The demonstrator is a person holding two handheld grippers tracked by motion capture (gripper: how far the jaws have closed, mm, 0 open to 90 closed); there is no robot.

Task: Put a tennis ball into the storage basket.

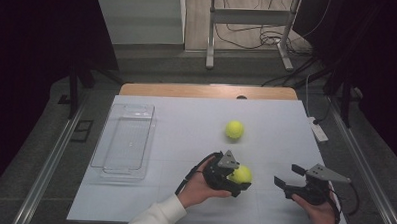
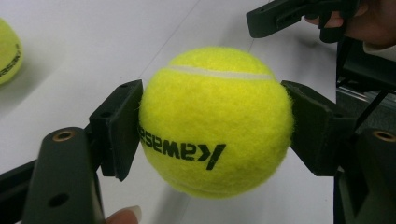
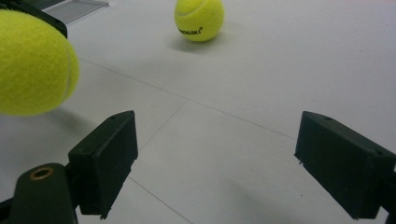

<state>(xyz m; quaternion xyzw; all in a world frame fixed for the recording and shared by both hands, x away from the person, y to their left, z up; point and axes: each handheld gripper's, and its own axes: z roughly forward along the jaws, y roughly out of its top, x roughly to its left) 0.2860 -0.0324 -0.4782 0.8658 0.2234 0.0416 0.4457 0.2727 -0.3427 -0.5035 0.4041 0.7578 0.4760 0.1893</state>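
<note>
White bench (image 1: pixel 185 141), faint grid lines; dark room, cables on floor beyond. Left claw (image 1: pixel 235 177) clamps tennis ball (image 1: pixel 241 174); right claw (image 1: pixel 287 177) spread, empty.

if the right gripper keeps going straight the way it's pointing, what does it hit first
Probably nothing soon. Between the right gripper open fingers lies bare table. The loose tennis ball sits farther off, slightly left of that line, and the held tennis ball is well left. Depth is hard to judge.
</note>
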